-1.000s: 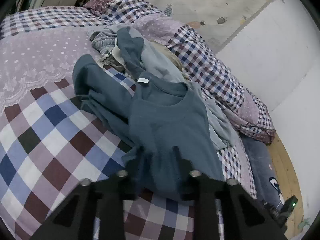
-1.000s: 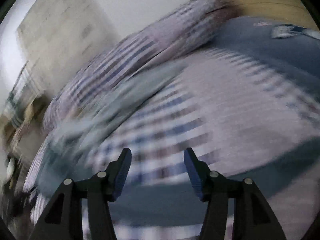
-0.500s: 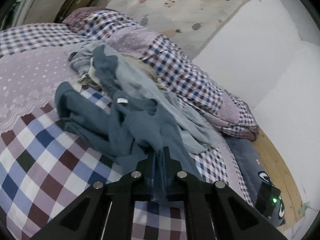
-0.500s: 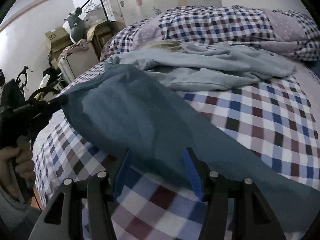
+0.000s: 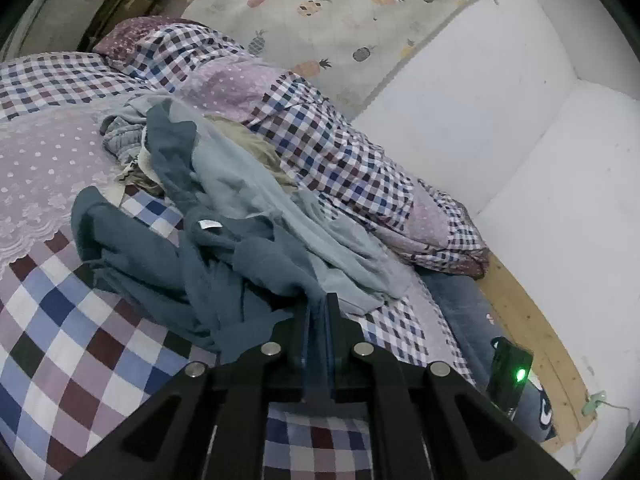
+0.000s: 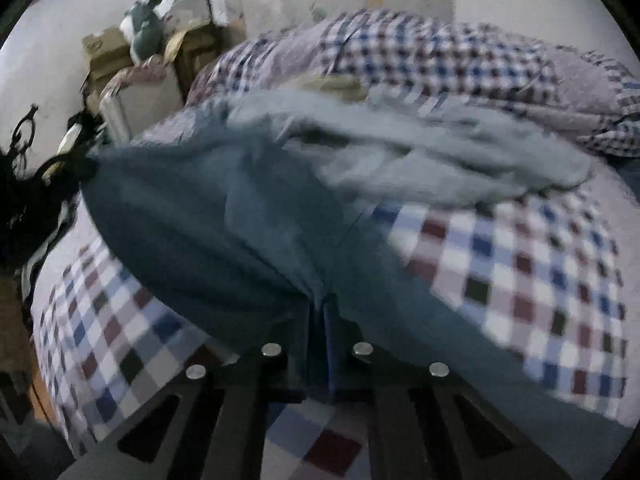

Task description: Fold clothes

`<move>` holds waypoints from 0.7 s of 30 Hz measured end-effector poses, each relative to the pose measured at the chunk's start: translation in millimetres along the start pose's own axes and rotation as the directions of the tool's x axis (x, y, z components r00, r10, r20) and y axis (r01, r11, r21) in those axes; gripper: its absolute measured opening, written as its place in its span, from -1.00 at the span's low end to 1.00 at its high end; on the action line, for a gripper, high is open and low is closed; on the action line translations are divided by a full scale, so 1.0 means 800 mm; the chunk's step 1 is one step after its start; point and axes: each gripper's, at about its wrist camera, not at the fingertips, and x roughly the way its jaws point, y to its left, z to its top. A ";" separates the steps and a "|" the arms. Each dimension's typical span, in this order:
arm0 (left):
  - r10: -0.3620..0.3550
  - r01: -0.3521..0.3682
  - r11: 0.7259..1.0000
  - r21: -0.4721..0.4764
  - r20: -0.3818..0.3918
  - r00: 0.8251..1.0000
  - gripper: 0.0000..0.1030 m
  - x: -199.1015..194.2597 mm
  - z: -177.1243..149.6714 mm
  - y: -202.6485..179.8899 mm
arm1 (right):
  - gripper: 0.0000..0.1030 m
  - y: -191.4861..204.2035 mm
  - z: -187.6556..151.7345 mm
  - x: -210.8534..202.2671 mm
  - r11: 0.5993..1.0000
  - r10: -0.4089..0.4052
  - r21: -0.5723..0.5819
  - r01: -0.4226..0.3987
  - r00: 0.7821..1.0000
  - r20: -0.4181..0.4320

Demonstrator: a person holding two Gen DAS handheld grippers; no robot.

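Checked bed [image 5: 60, 352], clothes pile [image 5: 240, 184] close: both hand-held grippers [image 5: 318, 304] [image 6: 322, 304] pinching teal shirt [image 5: 168, 268] hem; risks dragging pale garment [image 6: 420, 152], uneven lift.

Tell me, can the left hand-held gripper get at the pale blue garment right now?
Probably not yet: the left hand-held gripper is shut on the dark shirt, so it must let go first. The pale garment lies uncovered just beyond.

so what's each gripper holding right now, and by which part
Both are shut on the dark blue shirt: left gripper and right gripper each pinch its edge.
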 end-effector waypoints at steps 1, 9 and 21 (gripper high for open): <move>-0.010 0.010 1.000 -0.005 0.002 1.000 -0.91 -0.001 0.001 0.001 | -0.93 -0.005 0.008 -0.006 1.000 -0.011 0.009 0.011 1.000 0.021; -0.008 0.016 0.998 -0.069 0.107 0.994 -0.06 -0.029 0.018 0.023 | -0.94 -0.047 0.107 -0.033 0.981 -0.194 0.000 0.196 0.973 0.127; 0.209 -0.204 0.956 -0.213 0.002 0.978 0.07 -0.024 0.038 0.105 | -0.91 -0.221 0.168 -0.043 0.808 -0.505 0.380 0.450 0.861 0.053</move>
